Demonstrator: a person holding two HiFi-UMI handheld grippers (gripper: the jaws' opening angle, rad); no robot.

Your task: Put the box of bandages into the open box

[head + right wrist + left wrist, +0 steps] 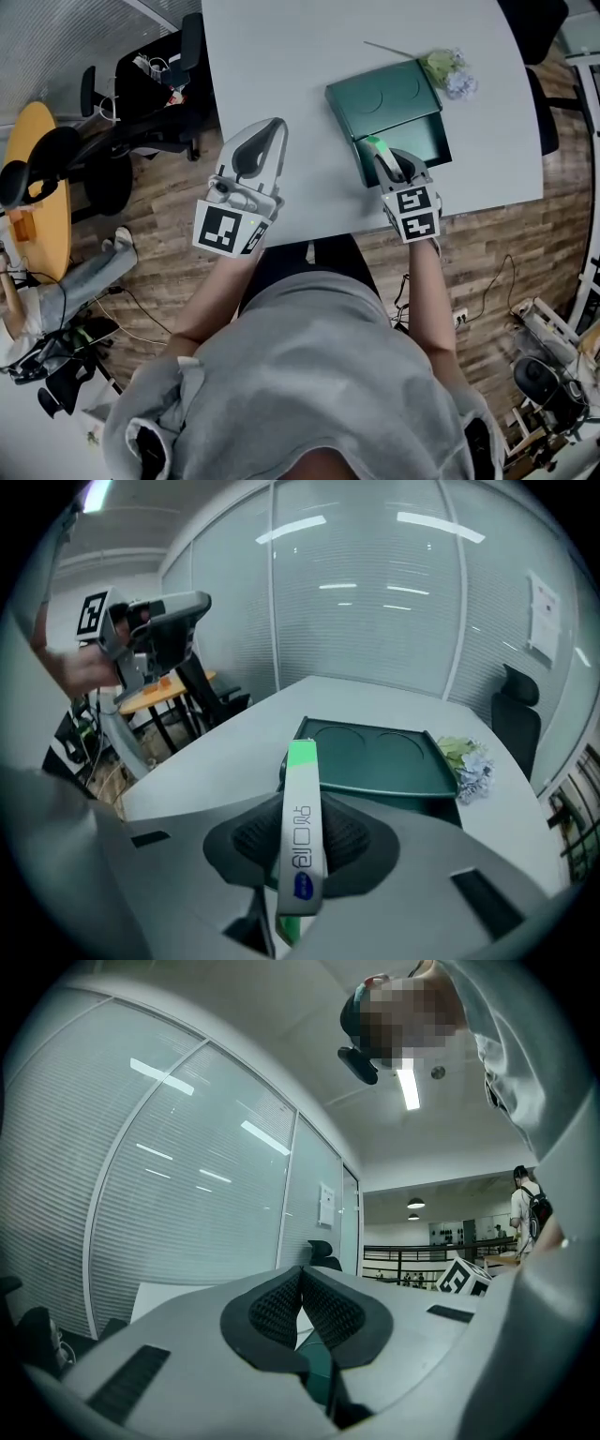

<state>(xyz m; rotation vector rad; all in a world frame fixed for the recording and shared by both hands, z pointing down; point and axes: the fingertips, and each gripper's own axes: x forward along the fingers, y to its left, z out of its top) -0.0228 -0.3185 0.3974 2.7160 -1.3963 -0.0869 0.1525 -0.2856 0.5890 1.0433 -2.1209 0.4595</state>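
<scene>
The right gripper (382, 159) is clamped on the box of bandages (302, 841), a slim white box with a green end. Its pads press on the two broad faces, so the narrow printed side faces up and the green end points forward past the jaw tips. In the head view the box of bandages hangs over the near left corner of the green box (386, 101). I cannot tell whether it touches the wall there. The green box sits on the right part of the white desk (281, 56), close to the near edge. Its lid is thrown back flat toward the far edge, showing two round hollows on its inner face, and the deeper half lies nearest the person. A small sprig of pale flowers (448, 71) lies on the desk against the far right corner of the lid. The left gripper (300, 1273) is off to the left at the near edge of the desk, well apart from the green box. It is tipped upward, its jaws are pressed together at the tips, and nothing is between them.
</scene>
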